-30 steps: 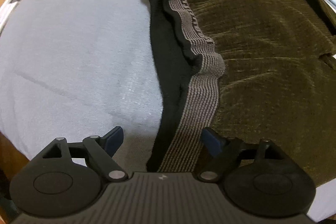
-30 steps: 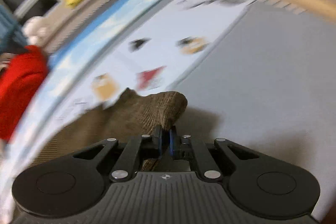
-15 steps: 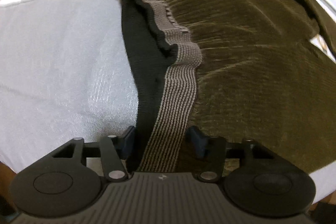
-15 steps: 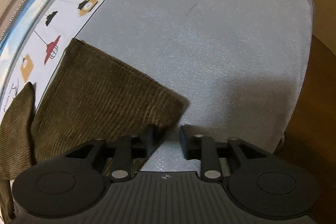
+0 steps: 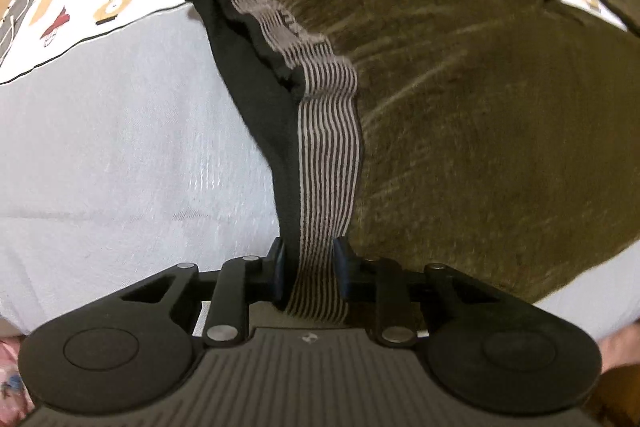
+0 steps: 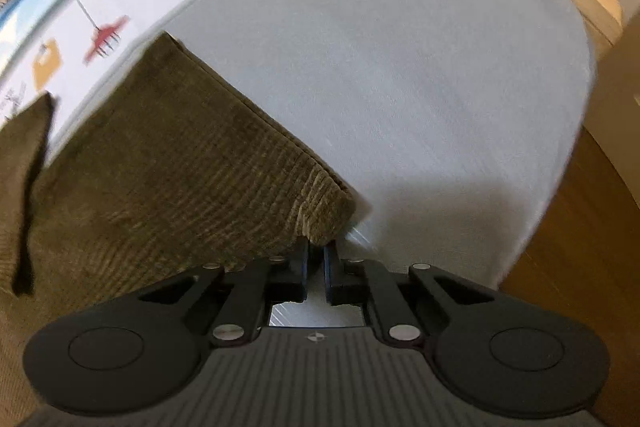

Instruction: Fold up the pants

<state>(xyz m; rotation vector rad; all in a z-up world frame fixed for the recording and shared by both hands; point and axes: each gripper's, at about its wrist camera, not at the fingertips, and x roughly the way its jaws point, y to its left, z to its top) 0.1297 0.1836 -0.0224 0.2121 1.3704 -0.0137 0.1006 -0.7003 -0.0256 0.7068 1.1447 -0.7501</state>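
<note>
Pants [image 5: 480, 127] lie unfolded on the bedsheet [image 5: 100, 167]; left gripper [image 5: 308, 267] pinches the waistband [image 5: 328, 155], right gripper [image 6: 316, 259] clamps the hem corner [image 6: 324, 215]; folding barely begun.

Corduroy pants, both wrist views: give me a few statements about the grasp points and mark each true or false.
1. The left tongs are clamped on the striped elastic waistband. True.
2. The pants are blue denim. False: olive-brown corduroy.
3. The right tongs sit at the corner of a leg hem. True.
4. The pants lie on bare wood. False: on a light grey sheet.
</note>
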